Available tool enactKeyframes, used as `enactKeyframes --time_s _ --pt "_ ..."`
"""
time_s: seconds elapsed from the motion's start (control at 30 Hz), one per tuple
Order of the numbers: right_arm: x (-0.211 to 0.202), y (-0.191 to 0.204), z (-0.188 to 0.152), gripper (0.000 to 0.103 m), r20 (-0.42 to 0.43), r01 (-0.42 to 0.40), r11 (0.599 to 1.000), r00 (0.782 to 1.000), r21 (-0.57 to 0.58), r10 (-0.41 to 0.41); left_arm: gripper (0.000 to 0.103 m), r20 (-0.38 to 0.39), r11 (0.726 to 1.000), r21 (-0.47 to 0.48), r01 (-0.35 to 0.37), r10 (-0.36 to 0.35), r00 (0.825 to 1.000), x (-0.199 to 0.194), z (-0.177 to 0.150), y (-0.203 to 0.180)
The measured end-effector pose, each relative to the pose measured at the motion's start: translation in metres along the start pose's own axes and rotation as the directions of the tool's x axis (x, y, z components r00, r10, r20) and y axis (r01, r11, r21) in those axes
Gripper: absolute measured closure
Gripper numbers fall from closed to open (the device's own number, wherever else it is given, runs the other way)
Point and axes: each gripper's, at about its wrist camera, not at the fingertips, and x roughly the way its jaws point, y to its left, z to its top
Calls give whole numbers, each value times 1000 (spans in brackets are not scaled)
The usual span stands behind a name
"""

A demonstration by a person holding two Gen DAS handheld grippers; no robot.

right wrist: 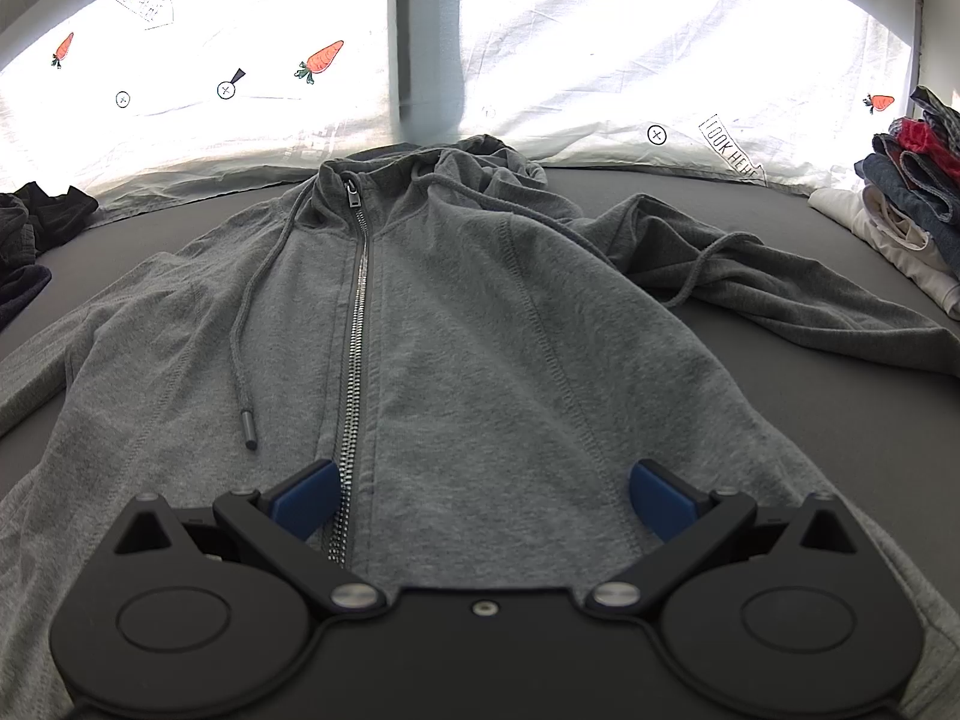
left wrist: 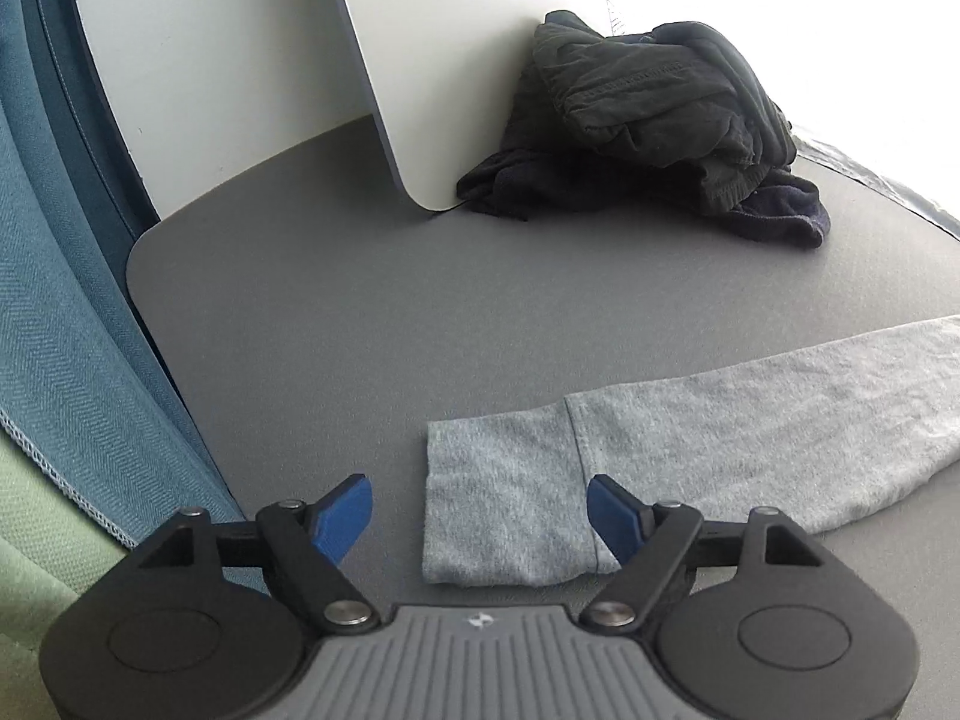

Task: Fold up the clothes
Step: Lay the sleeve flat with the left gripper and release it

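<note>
A grey zip-up hoodie [right wrist: 480, 330] lies spread face up on the dark grey table, hood at the far end, zipper closed. Its left sleeve [left wrist: 690, 450] stretches flat across the left wrist view, cuff end nearest my left gripper. My left gripper [left wrist: 480, 516] is open and empty, its blue pads either side of the sleeve cuff, just above it. My right gripper [right wrist: 483, 498] is open and empty, hovering over the hoodie's lower front beside the zipper [right wrist: 354, 360]. The right sleeve [right wrist: 780, 288] lies bent at the far right.
A pile of dark clothes [left wrist: 648, 120] sits at the table's back, also at the left edge of the right wrist view [right wrist: 30, 228]. A stack of folded clothes [right wrist: 906, 204] stands at the right. A white carrot-print cloth [right wrist: 240, 72] hangs behind. A white panel [left wrist: 372, 60] and blue fabric [left wrist: 60, 300] border the left.
</note>
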Motion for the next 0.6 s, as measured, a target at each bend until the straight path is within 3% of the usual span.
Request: enactKeyframes --time_s 0.17,0.33,0.43,0.5,0.6 --pt "0 0 0 0 -3 -3 1000 1000 3 3 21 55 989 89 121 -126 991 -13 7 -33" --pt "1 -5 9 0 -68 -36 999 997 -12 35 21 75 953 198 231 -250 965 -38 6 -87" --pt "-7 -21 18 2 -135 -130 991 982 13 130 19 77 933 219 285 -308 948 -57 3 -121" --pt "-20 -38 23 9 -128 -193 979 971 65 200 18 65 920 228 320 -342 937 -70 -3 -149" --pt "-43 -68 28 10 -91 -256 962 960 98 265 17 41 889 278 364 -390 920 -95 -19 -194"
